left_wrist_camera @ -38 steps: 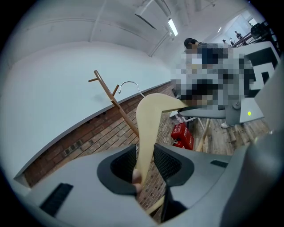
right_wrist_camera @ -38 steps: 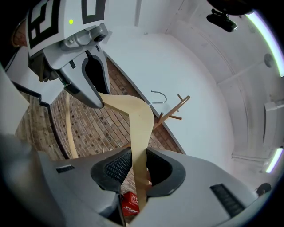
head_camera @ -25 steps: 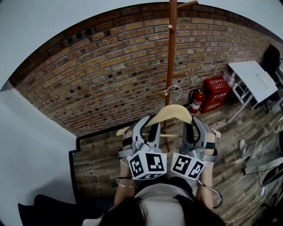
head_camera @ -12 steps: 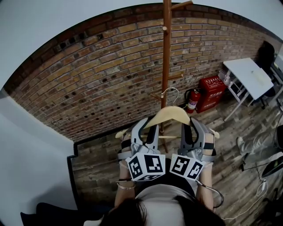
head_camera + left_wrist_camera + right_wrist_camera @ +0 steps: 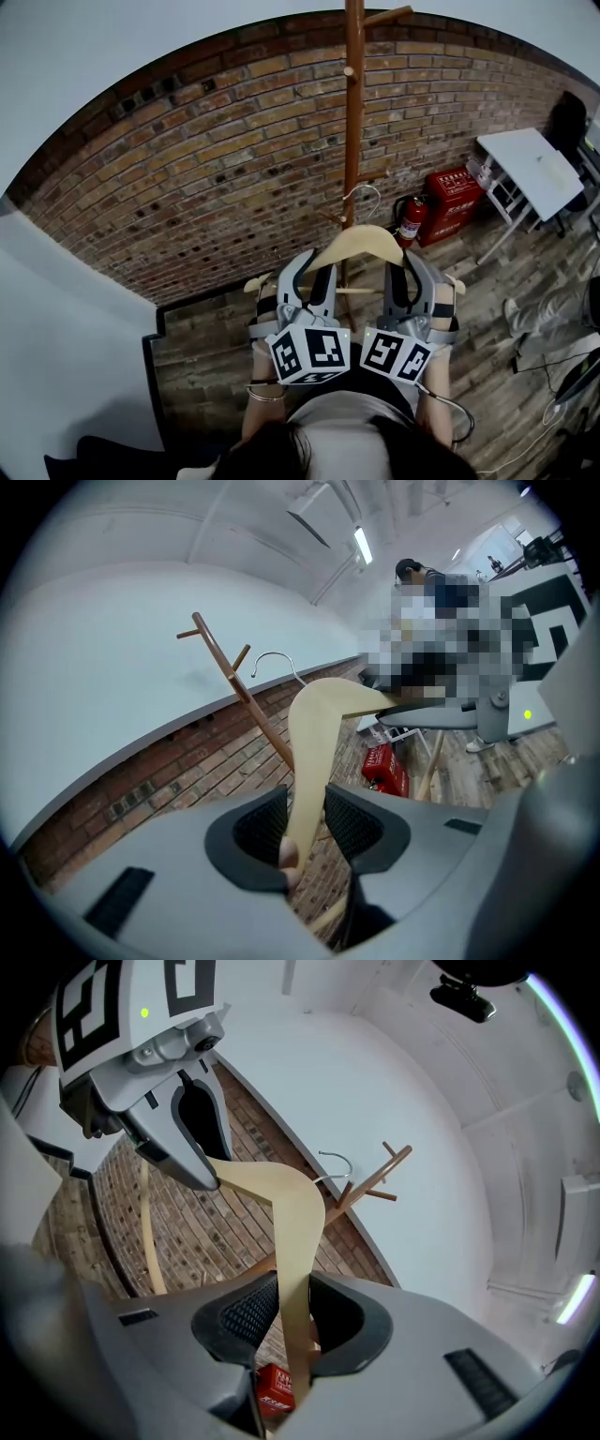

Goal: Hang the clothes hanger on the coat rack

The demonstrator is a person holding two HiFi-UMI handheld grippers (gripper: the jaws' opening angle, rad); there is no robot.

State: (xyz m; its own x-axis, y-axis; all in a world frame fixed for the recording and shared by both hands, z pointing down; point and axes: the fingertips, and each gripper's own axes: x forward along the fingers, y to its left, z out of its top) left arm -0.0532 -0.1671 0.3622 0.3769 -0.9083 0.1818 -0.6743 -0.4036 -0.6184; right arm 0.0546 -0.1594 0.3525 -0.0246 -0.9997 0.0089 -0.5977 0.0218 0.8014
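A pale wooden clothes hanger (image 5: 361, 242) with a metal hook (image 5: 364, 193) is held up in front of me by both grippers. My left gripper (image 5: 317, 269) is shut on its left arm (image 5: 314, 752), and my right gripper (image 5: 405, 266) is shut on its right arm (image 5: 298, 1251). The brown wooden coat rack (image 5: 352, 103) stands just beyond, against the brick wall, with short pegs (image 5: 386, 16) up its pole. The hook sits close beside the pole, near a low peg (image 5: 330, 217); whether they touch cannot be told. From the left gripper view the hook (image 5: 272, 660) hangs next to the rack's pegs (image 5: 217, 649).
A red fire-extinguisher box (image 5: 456, 202) and an extinguisher (image 5: 411, 217) stand at the wall's foot to the right. A white folding table (image 5: 532, 167) stands further right. Wooden floor lies below, a white wall at the left. A person (image 5: 441, 621) shows in the left gripper view.
The view has shifted slightly, so the rack's pole stands a little left of where it was. The hanger with both grippers has edged closer to the pole; both grips are unchanged.
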